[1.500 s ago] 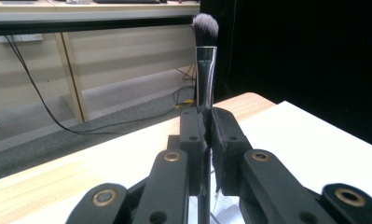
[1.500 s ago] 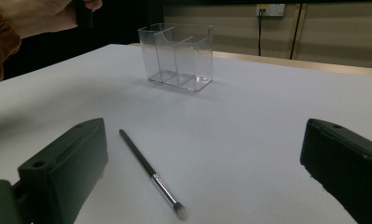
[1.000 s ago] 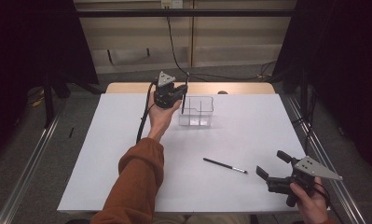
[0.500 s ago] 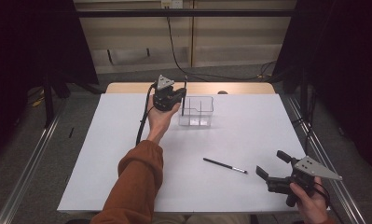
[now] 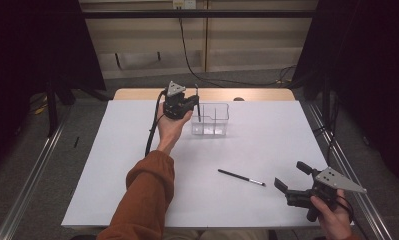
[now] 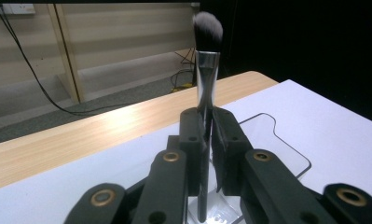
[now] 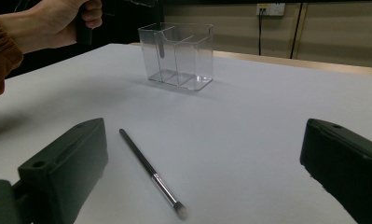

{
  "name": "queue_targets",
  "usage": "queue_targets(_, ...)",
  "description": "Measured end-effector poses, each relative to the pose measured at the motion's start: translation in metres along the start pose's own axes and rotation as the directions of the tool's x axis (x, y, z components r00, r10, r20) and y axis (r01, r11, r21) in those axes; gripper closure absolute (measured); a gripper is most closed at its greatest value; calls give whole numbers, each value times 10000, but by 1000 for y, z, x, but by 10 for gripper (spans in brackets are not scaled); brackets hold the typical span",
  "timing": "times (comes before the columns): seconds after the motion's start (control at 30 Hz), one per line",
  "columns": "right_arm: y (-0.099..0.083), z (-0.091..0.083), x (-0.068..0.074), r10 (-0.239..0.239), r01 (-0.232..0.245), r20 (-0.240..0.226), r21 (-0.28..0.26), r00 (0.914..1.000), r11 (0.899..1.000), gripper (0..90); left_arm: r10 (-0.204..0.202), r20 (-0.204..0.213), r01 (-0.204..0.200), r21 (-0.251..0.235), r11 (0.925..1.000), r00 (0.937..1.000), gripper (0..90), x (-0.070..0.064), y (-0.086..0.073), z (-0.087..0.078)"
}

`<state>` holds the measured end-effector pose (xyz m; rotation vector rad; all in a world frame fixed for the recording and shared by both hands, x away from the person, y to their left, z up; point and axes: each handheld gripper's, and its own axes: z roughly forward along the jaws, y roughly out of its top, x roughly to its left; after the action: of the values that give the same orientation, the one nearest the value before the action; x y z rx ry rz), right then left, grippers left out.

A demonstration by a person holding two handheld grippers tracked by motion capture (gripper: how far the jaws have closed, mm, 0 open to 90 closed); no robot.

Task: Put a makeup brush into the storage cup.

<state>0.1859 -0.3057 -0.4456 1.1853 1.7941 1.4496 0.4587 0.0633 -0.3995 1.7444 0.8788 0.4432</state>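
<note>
Where the white table cover (image 5: 112, 165) ends at the far side, a strip of bare wooden tabletop (image 5: 257, 94) shows, with grey floor and pale wall panels beyond and dark curtains at both sides. At far centre-left, the left gripper (image 5: 189, 102) is clamped on an upright makeup brush (image 6: 206, 70), handle down in the left compartment of the clear organizer (image 5: 211, 120). A thin brush (image 5: 241, 177) lies flat near centre-right, just left of the wide-open, empty right gripper (image 5: 293, 176).

Open tabletop (image 5: 112, 165) around organizer (image 5: 210, 120) and thin brush (image 5: 241, 177).
</note>
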Motion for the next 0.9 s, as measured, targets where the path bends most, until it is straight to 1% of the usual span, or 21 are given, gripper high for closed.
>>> queue_targets(0.03,0,0,0,11,-11,2,-3,10000,10000,2,35,0,-35,46,10000,10000,809,1,0,0)
queue_targets(0.07,0,0,0,-2,2,15,0,10000,10000,3,-23,2,23,63,10000,10000,779,1,0,0)
queue_targets(0.2,0,0,0,-12,12,-14,7,10000,10000,2,-119,-10,119,108,9999,9999,747,3,-2,-1)
queue_targets(0.27,0,0,0,14,-14,-3,-7,10000,10000,2,-110,-65,111,92,9999,9999,703,3,-2,-2)
queue_targets(0.33,0,0,0,11,-11,8,7,10000,10000,3,-186,-102,187,113,9998,9998,654,4,-3,-3)
queue_targets(0.4,0,0,0,11,-11,6,0,10000,10000,2,-188,-127,190,105,9998,9997,622,4,-4,-3)
queue_targets(0.43,0,0,0,6,-6,6,-11,10000,10000,2,-252,-95,253,106,9996,9996,589,5,-4,-4)
queue_targets(0.5,0,0,0,-6,6,18,-1,10000,10000,2,-203,-149,205,137,9997,9997,532,5,-4,-5)
queue_targets(0.53,0,0,0,-1,1,10,-5,10000,10000,2,-283,-83,284,114,9995,9996,502,5,-4,-6)
queue_targets(0.57,0,0,0,5,-5,12,4,10000,10000,2,-303,-110,304,114,9995,9995,454,5,-4,-6)
queue_targets(0.6,0,0,0,2,-2,11,12,10000,10000,2,-359,-151,361,100,9993,9992,431,6,-4,-7)
queue_targets(0.7,0,0,0,-7,7,15,-7,10000,10000,2,-503,-162,506,171,9986,9986,315,7,-4,-9)
queue_targets(0.73,0,0,0,-11,11,19,1,10000,10000,2,-634,-80,635,177,9978,9980,279,7,-5,-10)
queue_targets(0.8,0,0,1,-6,6,6,8,10000,10000,2,-752,-75,754,297,9967,9971,239,8,-5,-12)
queue_targets(0.83,0,0,0,-51,51,-2,27,10000,10000,2,-793,-98,795,283,9964,9968,207,7,-6,-12)
queue_targets(0.87,0,0,1,-56,56,-16,39,10000,10000,2,-809,-75,811,287,9963,9967,170,6,-6,-13)
queue_targets(0.9,0,0,1,-57,57,-11,32,10000,10000,2,-750,-52,752,299,9967,9972,156,6,-6,-13)
